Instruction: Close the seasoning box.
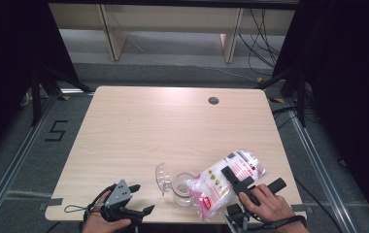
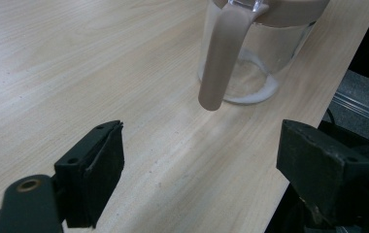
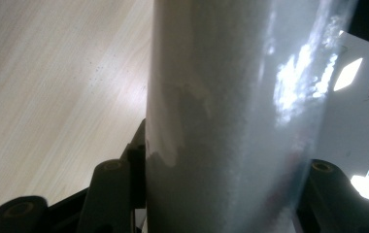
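Pale wood-grain laminate is covering the table, seen from above, and the action is sitting along its near edge. Starting at the left, a hand is holding the left gripper low over the near-left corner, its jaws standing wide apart with nothing between them; in the left gripper view they are framing bare tabletop and pointing toward the jar. Moving right, a clear plastic lid is lying flipped open beside the mouth of a clear glass jar, which is standing upright near the table's front edge and has a beige handle. A thin layer of white grains is already showing on the jar's floor, so pouring appears to be under way but far from finished. Further right, the right gripper is clamping a clear plastic bag of white granules with red printing, tilting it so its lower corner is meeting the jar's rim. The bag is looking mostly full still. Emptying it, setting it aside and shutting the lid seem to be remaining.
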The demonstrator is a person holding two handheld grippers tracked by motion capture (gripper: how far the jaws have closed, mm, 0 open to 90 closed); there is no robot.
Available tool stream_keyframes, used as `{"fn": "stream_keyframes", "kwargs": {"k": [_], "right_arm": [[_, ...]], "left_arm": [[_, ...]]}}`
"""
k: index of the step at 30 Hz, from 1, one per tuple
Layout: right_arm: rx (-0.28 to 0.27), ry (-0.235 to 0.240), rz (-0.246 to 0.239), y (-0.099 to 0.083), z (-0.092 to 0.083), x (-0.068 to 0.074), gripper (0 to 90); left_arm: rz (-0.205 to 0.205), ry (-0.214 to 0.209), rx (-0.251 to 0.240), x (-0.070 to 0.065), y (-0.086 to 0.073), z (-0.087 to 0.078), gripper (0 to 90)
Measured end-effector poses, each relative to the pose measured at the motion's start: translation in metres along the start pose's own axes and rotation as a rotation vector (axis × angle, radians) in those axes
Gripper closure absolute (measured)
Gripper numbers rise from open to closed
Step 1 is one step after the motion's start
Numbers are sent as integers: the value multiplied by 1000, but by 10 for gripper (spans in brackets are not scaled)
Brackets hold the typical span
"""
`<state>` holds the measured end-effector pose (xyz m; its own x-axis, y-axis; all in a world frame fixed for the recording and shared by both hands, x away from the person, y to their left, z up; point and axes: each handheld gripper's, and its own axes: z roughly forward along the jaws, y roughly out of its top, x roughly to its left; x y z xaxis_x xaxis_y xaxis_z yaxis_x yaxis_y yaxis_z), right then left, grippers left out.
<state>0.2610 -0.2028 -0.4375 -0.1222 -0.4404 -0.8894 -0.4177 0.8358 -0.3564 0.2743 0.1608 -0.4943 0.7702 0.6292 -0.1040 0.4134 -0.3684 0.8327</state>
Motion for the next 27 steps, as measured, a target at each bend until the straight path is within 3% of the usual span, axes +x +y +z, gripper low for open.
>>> {"fn": "stream_keyframes", "kwargs": {"k": [2,4,7,8,12,13,14,16,18,27], "right_arm": [[0,1,-2,0,0,0,519],[4,-3,-6,0,0,-1,519],[4,-2,-14,1,-1,-2,520],[-8,-1,-44,1,0,-4,520],[-12,-5,-45,1,1,-4,521],[3,-4,-26,1,-1,-2,521],[2,1,-15,1,-1,-2,522],[2,1,-8,1,-1,-2,522],[3,2,-11,1,-1,-2,522],[-3,2,-10,1,-1,-2,523]], "left_arm": [[-13,2,-9,0,0,0,172],[18,10,7,2,0,-1,172],[-10,2,-6,0,0,0,171],[19,9,7,2,0,-1,171],[14,12,13,2,0,-1,171],[17,10,5,2,0,-1,172],[-10,-1,-17,0,0,0,171],[16,11,9,2,0,-1,171],[-15,1,-10,0,0,0,172],[-2,-1,-6,1,-1,0,171]]}}
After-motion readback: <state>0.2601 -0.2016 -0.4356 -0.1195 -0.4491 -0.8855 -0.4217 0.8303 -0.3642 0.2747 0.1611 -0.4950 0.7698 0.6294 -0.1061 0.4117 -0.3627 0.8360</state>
